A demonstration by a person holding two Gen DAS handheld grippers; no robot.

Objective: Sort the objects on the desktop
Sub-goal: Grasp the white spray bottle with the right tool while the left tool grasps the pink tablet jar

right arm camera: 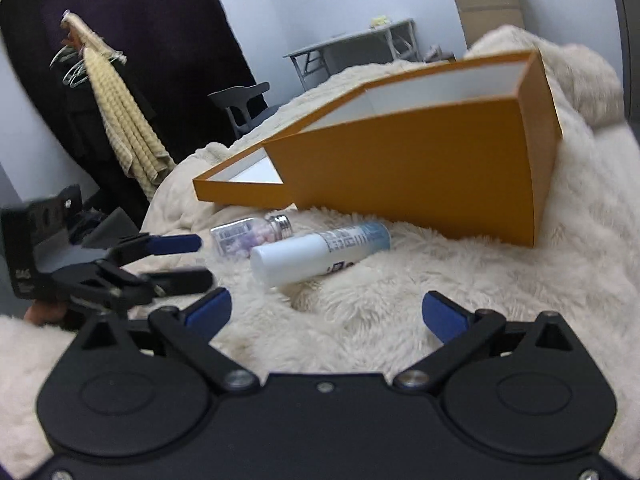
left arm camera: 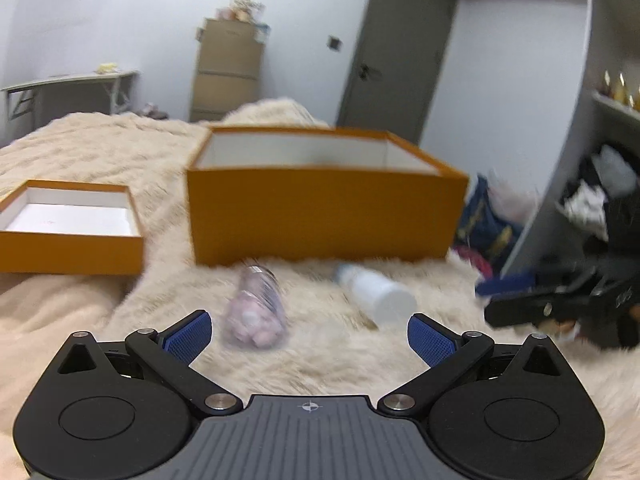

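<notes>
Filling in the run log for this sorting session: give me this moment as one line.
left gripper: open, empty | right gripper: open, empty | clear bottle, white bottle: lying on fluffy blanket before orange box | nothing sorted yet

Beneath my jaws: a cream long-pile fluffy blanket [right arm camera: 460, 280] carries everything. On it I see a deep orange cardboard box with white interior [left arm camera: 320, 216], open-topped. Left of it lies its shallow orange lid [left arm camera: 68, 228], white inside facing up. Before the box, a small clear glass bottle of pink-purple pills [right arm camera: 252, 234] lies beside a toppled white cylindrical plastic bottle [right arm camera: 320, 254].
</notes>
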